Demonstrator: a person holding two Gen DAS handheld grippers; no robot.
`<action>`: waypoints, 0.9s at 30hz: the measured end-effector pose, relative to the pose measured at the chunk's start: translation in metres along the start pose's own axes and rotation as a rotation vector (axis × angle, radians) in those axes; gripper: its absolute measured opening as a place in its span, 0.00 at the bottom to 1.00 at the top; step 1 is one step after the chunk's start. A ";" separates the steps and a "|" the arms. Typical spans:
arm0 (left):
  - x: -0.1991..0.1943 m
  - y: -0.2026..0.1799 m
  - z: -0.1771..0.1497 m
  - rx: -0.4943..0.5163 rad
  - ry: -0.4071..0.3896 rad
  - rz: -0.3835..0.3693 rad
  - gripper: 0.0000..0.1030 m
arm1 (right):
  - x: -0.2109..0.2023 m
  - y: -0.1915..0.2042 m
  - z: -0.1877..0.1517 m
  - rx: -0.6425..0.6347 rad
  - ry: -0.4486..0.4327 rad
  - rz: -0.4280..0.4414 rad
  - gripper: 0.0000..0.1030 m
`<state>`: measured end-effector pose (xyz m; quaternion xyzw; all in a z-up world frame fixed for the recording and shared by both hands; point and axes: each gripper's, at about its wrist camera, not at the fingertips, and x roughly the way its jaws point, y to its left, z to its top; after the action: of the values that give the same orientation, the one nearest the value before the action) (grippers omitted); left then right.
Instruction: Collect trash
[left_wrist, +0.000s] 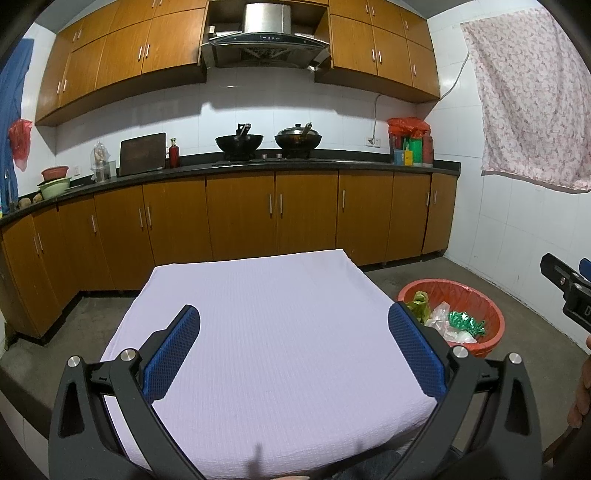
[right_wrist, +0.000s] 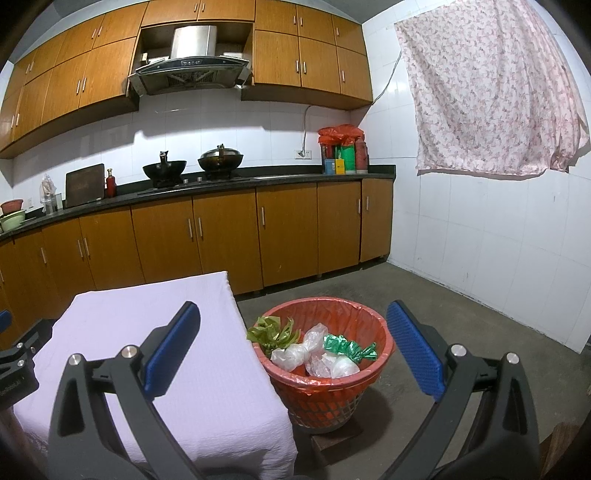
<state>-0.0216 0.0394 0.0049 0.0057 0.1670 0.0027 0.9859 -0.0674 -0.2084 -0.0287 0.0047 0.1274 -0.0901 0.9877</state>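
A red trash basket (right_wrist: 369, 317) with a red liner stands on the floor right of the table; it also shows in the left wrist view (left_wrist: 491, 314). In it lie a green leafy wrapper (right_wrist: 273, 334), clear plastic bags (right_wrist: 306, 350) and a shiny green wrapper (right_wrist: 349, 349). My left gripper (left_wrist: 293, 325) is open and empty above the lavender-covered table (left_wrist: 258, 314). My right gripper (right_wrist: 293, 325) is open and empty, hovering above the basket and the table's right edge (right_wrist: 229, 332).
Wooden cabinets (left_wrist: 240, 218) and a dark counter with two woks (left_wrist: 239, 142) run along the back wall. A floral cloth (right_wrist: 491, 88) hangs on the right tiled wall. Bare concrete floor (right_wrist: 461, 332) surrounds the basket.
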 end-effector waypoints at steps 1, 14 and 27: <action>0.000 0.000 -0.001 -0.001 -0.001 -0.001 0.98 | 0.000 0.000 0.000 0.000 0.000 0.000 0.96; 0.001 0.003 -0.004 -0.010 0.003 -0.002 0.98 | 0.000 0.001 0.000 0.001 0.000 -0.001 0.96; 0.001 0.003 -0.005 -0.010 0.004 -0.003 0.98 | 0.000 0.000 0.001 0.001 0.001 0.000 0.96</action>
<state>-0.0223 0.0421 0.0003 0.0003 0.1690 0.0022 0.9856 -0.0676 -0.2079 -0.0278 0.0054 0.1279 -0.0903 0.9877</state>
